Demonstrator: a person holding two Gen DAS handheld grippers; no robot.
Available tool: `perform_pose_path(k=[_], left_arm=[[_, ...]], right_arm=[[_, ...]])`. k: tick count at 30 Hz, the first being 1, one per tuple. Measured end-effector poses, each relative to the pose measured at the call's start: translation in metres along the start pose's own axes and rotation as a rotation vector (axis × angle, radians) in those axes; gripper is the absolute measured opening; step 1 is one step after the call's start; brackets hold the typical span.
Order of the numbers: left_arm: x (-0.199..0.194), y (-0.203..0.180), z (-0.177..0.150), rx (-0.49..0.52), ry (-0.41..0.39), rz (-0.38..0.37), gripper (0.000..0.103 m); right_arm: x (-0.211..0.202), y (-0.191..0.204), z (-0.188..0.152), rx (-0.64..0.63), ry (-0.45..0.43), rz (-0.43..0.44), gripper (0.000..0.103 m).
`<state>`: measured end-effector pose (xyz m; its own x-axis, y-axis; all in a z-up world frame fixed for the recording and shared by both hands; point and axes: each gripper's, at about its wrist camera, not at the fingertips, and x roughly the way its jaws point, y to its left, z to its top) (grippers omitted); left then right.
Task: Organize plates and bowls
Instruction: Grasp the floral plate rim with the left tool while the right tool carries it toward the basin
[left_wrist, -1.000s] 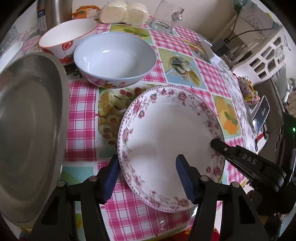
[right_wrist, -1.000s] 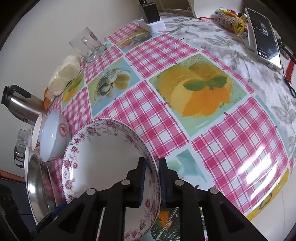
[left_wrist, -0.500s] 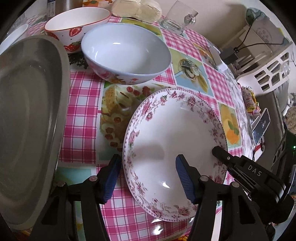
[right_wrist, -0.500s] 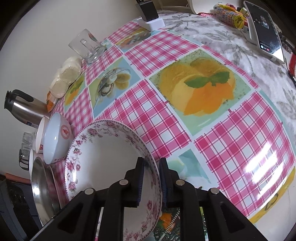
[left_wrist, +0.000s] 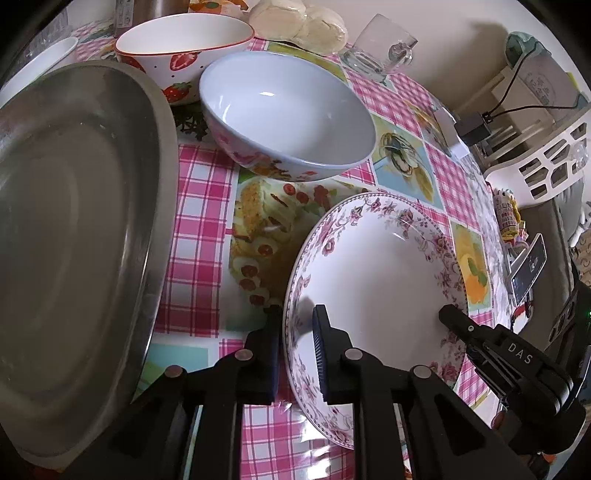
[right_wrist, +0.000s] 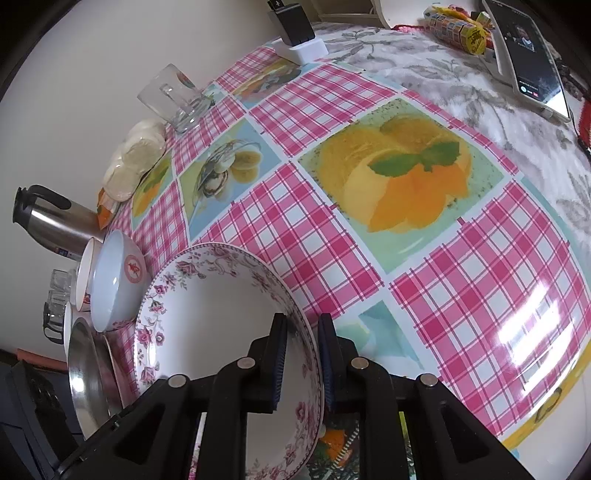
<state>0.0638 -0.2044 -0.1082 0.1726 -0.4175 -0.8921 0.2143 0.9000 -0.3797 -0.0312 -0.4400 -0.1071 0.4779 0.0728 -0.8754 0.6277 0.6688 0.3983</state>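
Note:
A deep white plate with a pink floral rim (left_wrist: 376, 280) (right_wrist: 207, 325) sits on the checked tablecloth, gripped from two sides. My left gripper (left_wrist: 295, 332) is closing its jaws on the near-left rim, one blue pad inside the plate and one outside. My right gripper (right_wrist: 301, 343) is shut on the opposite rim, and its black finger (left_wrist: 465, 328) shows in the left wrist view. Behind the plate stand a pale blue bowl (left_wrist: 291, 118) (right_wrist: 114, 280) and a strawberry-patterned bowl (left_wrist: 184, 40). A large steel plate (left_wrist: 74, 221) (right_wrist: 83, 369) lies to the left.
A glass mug (left_wrist: 380, 48) (right_wrist: 173, 96), wrapped buns (left_wrist: 303, 22) and a steel thermos (right_wrist: 51, 218) stand along the wall side. A phone on a stand (right_wrist: 528, 48) and a charger block (right_wrist: 295, 33) sit on the grey floral cloth. A white basket (left_wrist: 546, 155) lies beyond the table edge.
The left jaws, wide apart before, have come together on the floral plate's near-left rim. The right gripper keeps its hold on the other rim.

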Motion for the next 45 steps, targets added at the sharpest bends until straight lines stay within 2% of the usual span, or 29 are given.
perform_pose_path(k=[6,14,18,26,35,45], left_arm=[[0.000,-0.006,0.000,0.024,-0.008,0.025,0.015],[-0.005,-0.009,0.004,0.030,-0.036,0.005,0.015],[-0.011,-0.010,0.006,0.032,-0.052,-0.015,0.015],[-0.018,-0.014,0.008,0.044,-0.077,-0.021,0.015],[-0.040,-0.011,0.010,0.043,-0.132,-0.067,0.015],[-0.084,-0.008,0.014,0.055,-0.251,-0.117,0.015]], right_arm=[[-0.001,0.003,0.000,-0.016,-0.006,-0.010,0.018],[-0.012,0.004,0.003,-0.026,-0.032,0.012,0.012],[-0.018,0.002,0.005,-0.025,-0.041,0.038,0.012],[-0.027,0.005,0.005,-0.044,-0.057,0.032,0.012],[-0.049,0.020,0.005,-0.086,-0.130,0.061,0.012],[-0.081,0.039,0.002,-0.139,-0.247,0.136,0.012]])
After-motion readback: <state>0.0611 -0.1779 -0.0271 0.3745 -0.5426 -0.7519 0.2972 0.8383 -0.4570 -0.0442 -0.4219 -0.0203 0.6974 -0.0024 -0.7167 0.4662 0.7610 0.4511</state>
